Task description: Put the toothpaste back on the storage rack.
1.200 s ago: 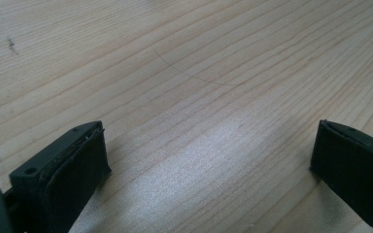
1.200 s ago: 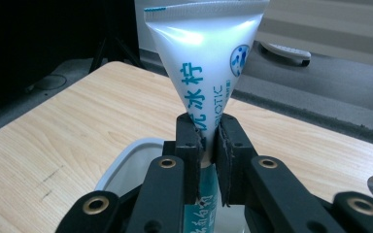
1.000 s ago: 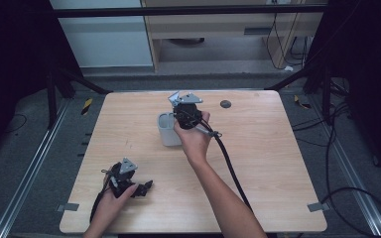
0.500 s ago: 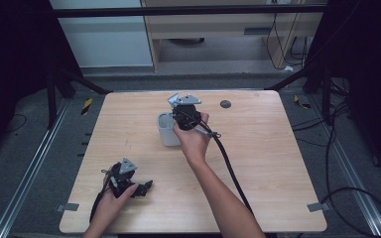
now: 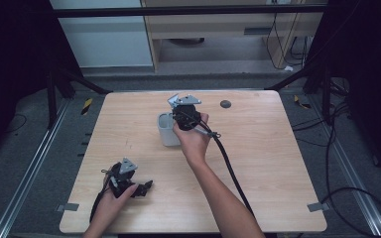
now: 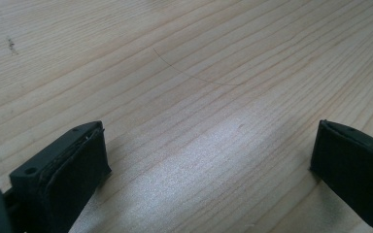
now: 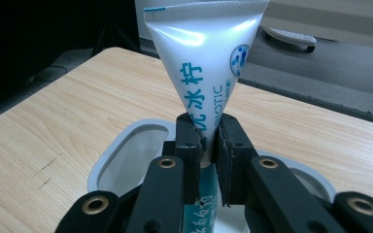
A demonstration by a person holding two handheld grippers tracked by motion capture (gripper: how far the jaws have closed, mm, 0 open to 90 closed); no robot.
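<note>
Toothpaste tube (image 7: 205, 63) clamped upright in right gripper (image 7: 208, 138) jaws, over the grey cup (image 7: 126, 145) mid-bench (image 5: 278, 163). Nothing shifted over the last second, so insertion looks paused. Left gripper (image 6: 209, 160) rests near the bench's front edge, jaws apart, empty.

- The left gripper (image 6: 209, 170) has its two black jaws standing wide apart, one at the lower left of the frame, the other at the lower right, with nothing between them.
- Below them lies the bare wooden table (image 6: 184, 73), pale, its grain running slantwise.
- A thin curved scratch (image 6: 194, 77) sits upper middle.
- A small dark mark (image 6: 12, 44) shows at the upper left.
</note>
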